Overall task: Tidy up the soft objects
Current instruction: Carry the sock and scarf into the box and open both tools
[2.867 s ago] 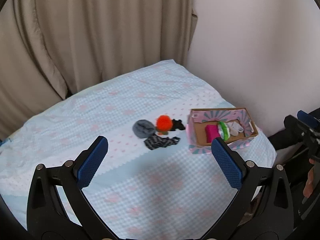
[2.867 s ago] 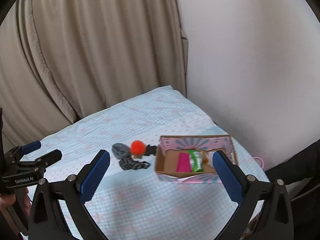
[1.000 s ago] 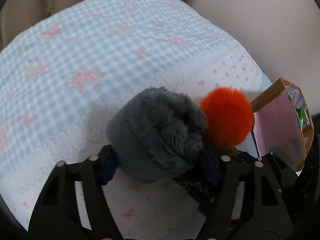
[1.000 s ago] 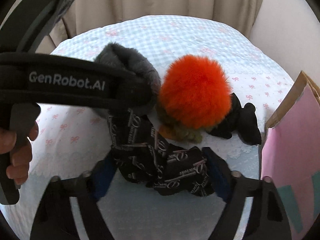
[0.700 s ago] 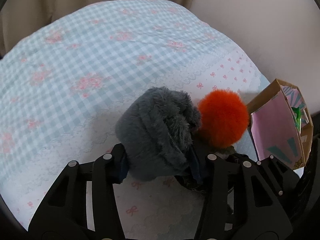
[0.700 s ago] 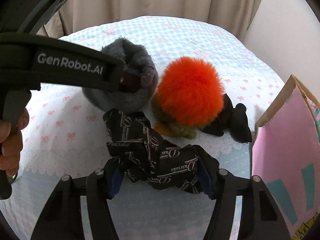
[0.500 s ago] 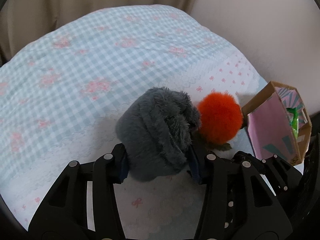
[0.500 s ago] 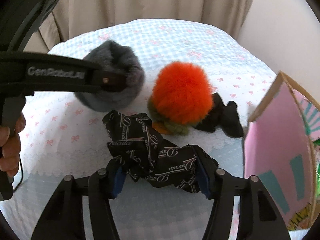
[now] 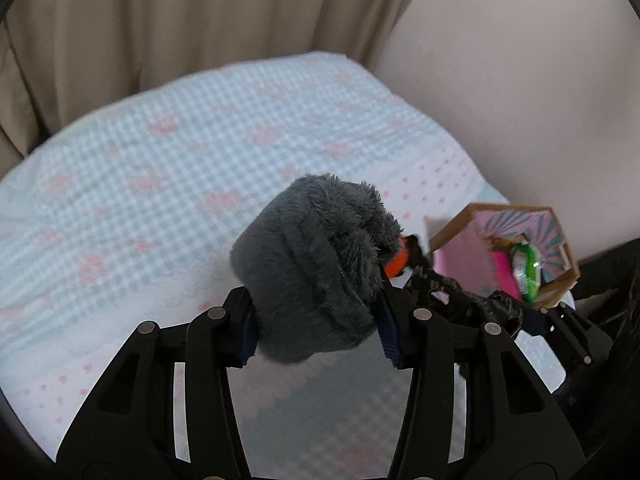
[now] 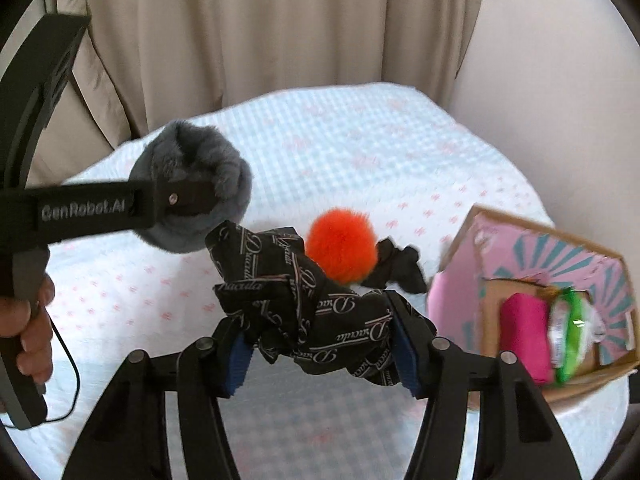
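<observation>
My left gripper [image 9: 316, 328] is shut on a grey fluffy item [image 9: 312, 264] and holds it above the bed; it also shows in the right wrist view [image 10: 192, 184]. My right gripper [image 10: 320, 350] is shut on a black printed cloth [image 10: 304, 300], lifted off the bed. An orange pompom [image 10: 342, 248] and a small black cloth [image 10: 396, 268] lie on the bedspread beyond it. A pink cardboard box [image 10: 520, 264] stands at the right, holding a magenta item [image 10: 524, 336] and a green-white item [image 10: 568, 332].
The bed has a pale blue checked bedspread [image 9: 180, 168]. Beige curtains [image 10: 280, 28] hang behind it and a pale wall [image 9: 520, 80] is at the right. The box [image 9: 460, 236] sits near the bed's right edge.
Both grippers have closed on their items and lifted them off the bed: the left with the grey fluffy item, the right with the black printed cloth. The views have pulled back.
</observation>
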Demonstrator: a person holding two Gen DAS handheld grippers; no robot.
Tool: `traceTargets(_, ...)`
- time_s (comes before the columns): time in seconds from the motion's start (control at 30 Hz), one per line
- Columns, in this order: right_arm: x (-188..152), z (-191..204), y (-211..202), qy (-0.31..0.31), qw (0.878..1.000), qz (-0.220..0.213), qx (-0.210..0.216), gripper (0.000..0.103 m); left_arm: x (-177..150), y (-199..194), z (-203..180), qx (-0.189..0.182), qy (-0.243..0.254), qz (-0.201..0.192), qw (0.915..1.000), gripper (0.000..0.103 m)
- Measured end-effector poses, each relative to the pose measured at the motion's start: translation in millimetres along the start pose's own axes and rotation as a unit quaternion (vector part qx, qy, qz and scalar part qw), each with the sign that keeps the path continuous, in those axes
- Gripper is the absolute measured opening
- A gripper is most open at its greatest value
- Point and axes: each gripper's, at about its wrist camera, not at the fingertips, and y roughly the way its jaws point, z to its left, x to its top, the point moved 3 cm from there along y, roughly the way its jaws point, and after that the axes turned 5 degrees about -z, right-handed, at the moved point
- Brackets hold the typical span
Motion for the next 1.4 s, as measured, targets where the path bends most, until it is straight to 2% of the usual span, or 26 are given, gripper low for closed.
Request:
traceTargets(0.23,50,-19,-72,0.021,0.999,-0.033,-0.002,0.055,23,-82,-36,0.009,0.008,-0.021,0.9997,0.045)
traceTargets(0.4,73,-43,-123,0.043,0.998,-0.051,-0.008,0.055,27,-122,-70,-0.004,0.006,-0.026,0.9996,0.045)
traceTargets(0.57,80,-82,-164,0.071,0.996,-0.056,-0.014,0.055,23,-149,-118,-0.013,0.009,-0.024,0.9996,0.045)
traceTargets(0.77,76,-135,-203,0.078,0.996,-0.038,-0.020,0.055,20,-164,-183,-0.007,0.002,-0.021,0.9998,0.045)
traceTargets(0.9,69,-178,-217,0.071,0.997,-0.025,-0.009,0.055,16,-154,-226,0.005,-0.010,-0.013,0.9999,0.045)
traceTargets(1.07,63,-238,-216,0.072,0.997,-0.010,-0.001,0.055,12,-113,-277,0.008,-0.017,0.013,0.9997,0.045)
traceTargets(1.27,55,-297,-182,0.087,0.996,0.019,0.016,0.055,14,-56,-321,0.026,-0.025,0.037,0.9987,0.045)
traceTargets(1.4,49,-330,-149,0.090,0.994,0.051,0.028,0.055,15,-15,-337,0.041,-0.034,0.061,0.9967,0.045)
